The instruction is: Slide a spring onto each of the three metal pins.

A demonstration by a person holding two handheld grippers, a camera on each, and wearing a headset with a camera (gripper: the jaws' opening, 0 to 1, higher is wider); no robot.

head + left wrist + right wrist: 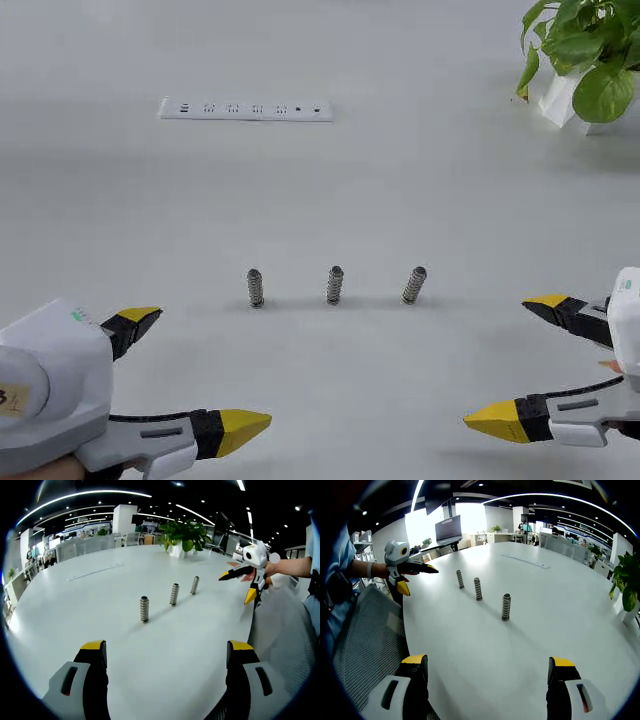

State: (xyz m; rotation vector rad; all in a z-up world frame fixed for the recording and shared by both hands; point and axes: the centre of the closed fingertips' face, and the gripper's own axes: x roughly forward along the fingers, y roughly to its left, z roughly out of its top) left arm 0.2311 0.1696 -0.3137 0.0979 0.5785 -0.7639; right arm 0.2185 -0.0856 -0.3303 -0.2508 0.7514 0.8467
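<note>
Fingers of the left gripper are spread wide and hold nothing, same for the right gripper, wide and empty. Three coils stand in a row mid-counter: left spring, middle spring, right spring, well apart from both grippers. Each looks seated on its post, but the pins are covered by the coils, so I cannot tell how deep each sits. Task looks done or near done. Risks: the right spring leans to the right, so it may be only part-seated or on a tilted pin, and a nudge could tip it or pop it off. I cannot tell whether the pins are fixed to the counter, and if they are loose, any brush from a finger on the way in would knock one over and maybe its neighbour too. Re-gripping a coil with wide fingers could also squash it or drag it upward. Pose: both grippers are low at the near edge, left at lower left, right at lower right. Both are rolled so one finger sits above the other, tips aimed inward toward the row.
</note>
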